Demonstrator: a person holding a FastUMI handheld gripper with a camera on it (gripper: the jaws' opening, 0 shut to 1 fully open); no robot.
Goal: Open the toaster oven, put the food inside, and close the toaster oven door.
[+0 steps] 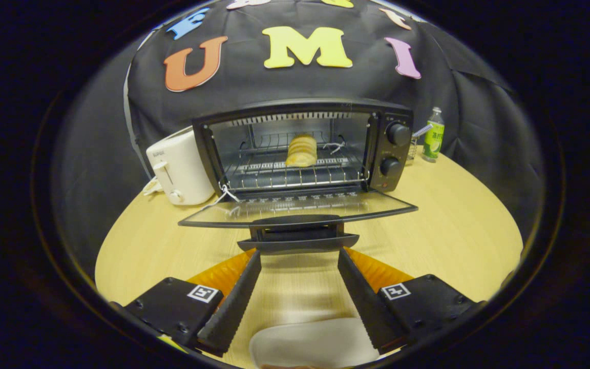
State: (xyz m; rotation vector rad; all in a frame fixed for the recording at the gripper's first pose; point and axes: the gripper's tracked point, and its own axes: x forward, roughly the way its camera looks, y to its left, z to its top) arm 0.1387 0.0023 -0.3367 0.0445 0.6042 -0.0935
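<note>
Gripper view: gripper (299, 256) fingers spread, empty, tips just short of the door handle (298, 241) of the open toaster oven (387, 148). Bread (301, 150) sits on the rack inside, well beyond the fingers. Label writing on the white toaster (180, 166) and green bottle (434, 135) is too small to read.

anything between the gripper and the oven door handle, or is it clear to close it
Nothing visible. The hand-held gripper is open, its fingers just short of the door handle; the door lies flat open and the food sits on the rack.

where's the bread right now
In the gripper view the bread lies on the wire rack inside the open toaster oven, left of its two knobs, well beyond the gripper and its open jaws.
</note>
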